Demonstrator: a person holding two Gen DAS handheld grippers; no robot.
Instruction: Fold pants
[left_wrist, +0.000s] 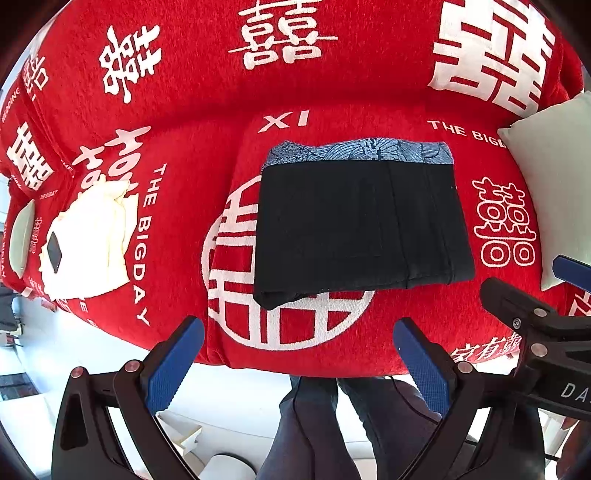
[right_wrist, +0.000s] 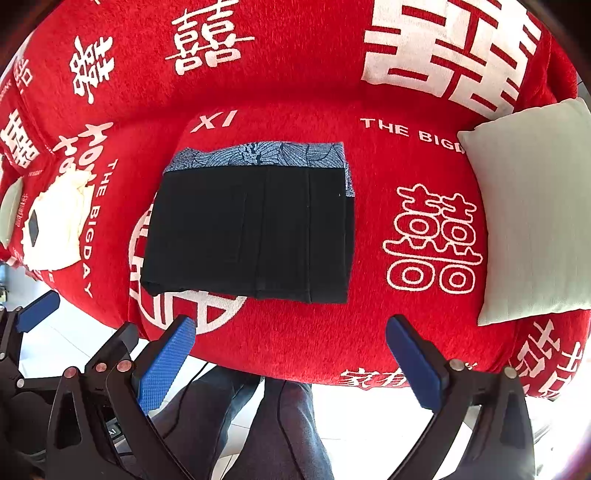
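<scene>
Both my claws hang wide and empty off the sofa's front edge: left claw (left_wrist: 299, 354), right claw (right_wrist: 290, 350). The black pants (left_wrist: 360, 225) lie folded square mid-cushion on the red sofa cover (left_wrist: 424, 314). Looks finished, I think; only that near-left corner wants tucking.

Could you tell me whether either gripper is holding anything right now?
Nothing: left gripper and right gripper are open, short of the folded pants.
</scene>
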